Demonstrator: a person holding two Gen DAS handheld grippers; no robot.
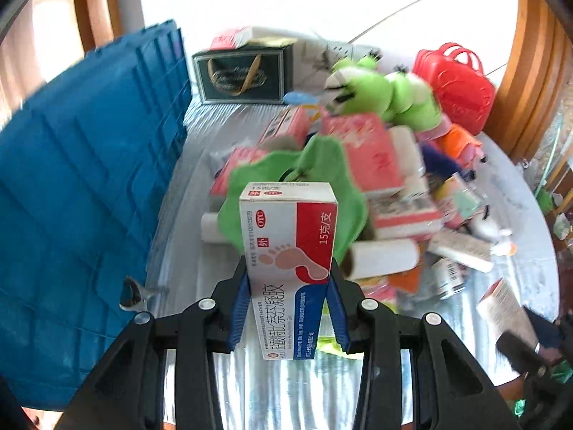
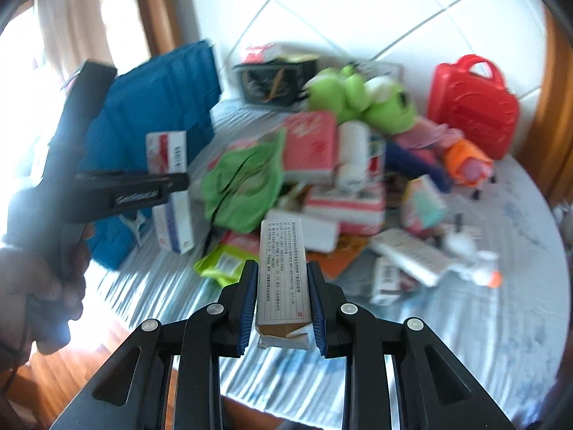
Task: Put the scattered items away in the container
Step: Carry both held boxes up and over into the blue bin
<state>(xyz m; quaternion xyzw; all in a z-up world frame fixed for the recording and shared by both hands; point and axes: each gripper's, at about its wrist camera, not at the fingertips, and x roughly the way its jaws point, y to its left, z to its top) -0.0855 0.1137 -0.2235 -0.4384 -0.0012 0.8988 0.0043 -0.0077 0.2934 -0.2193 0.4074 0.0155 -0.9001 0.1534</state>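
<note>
Blue plastic, the ribbed container is standing at the left edge of the surface, beside the heap of scattered items that is waiting to be cleared into it. A white-and-red ointment box is being clenched in the left gripper, lifted clear of the heap, presumably for carrying to the container; its long axis is running forward along the jaws. A slimmer printed carton is being gripped likewise by the right gripper, pointing away from the camera.

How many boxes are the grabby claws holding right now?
2. The left gripper clamps the foot-cream box, lifted beside the blue crate. The right gripper clamps a grey printed box above the pile.
</note>
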